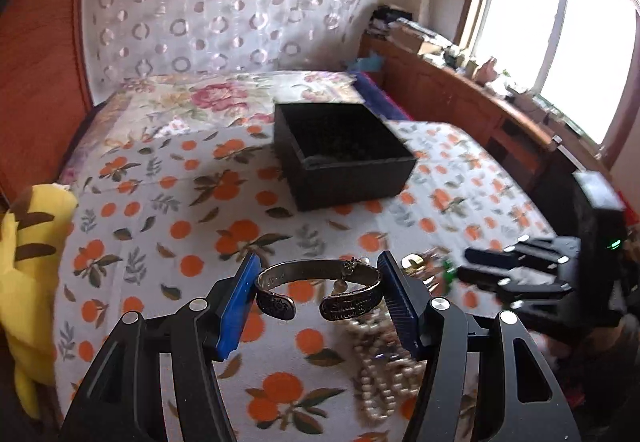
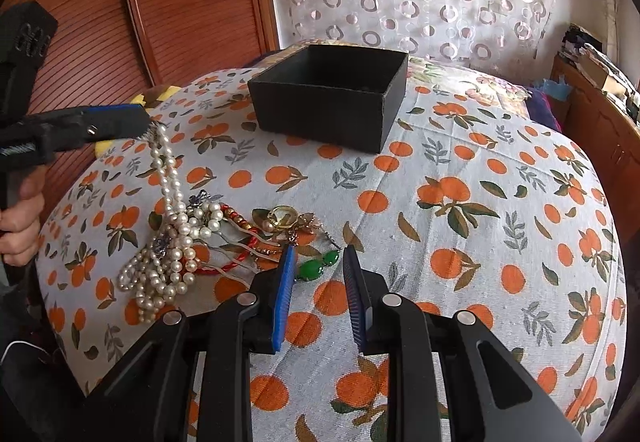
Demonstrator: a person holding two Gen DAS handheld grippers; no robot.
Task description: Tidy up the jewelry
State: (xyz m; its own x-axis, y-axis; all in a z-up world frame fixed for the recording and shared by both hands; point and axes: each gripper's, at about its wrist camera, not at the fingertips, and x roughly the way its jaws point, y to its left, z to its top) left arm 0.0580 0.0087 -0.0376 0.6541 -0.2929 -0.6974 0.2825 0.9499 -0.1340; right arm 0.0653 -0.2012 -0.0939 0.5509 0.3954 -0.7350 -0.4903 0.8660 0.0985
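My left tool [image 1: 318,284] gripped a silver cuff bracelet [image 1: 318,288] above the bed [image 2: 460,162], pearl strand [image 2: 168,178] dangling from it to the jewelry pile [image 2: 224,242], black box [image 2: 328,94] beyond; my right tool [image 2: 318,268] hung slack-jawed, empty, over a green pendant [image 2: 316,266].

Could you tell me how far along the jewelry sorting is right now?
Little looks done: the black box seems nearly empty, though its floor is dim. In hand: the left gripper clamps a silver bangle, with a pearl strand trailing from it. Left: the pile on the bedspread, including the green piece before the empty right gripper.
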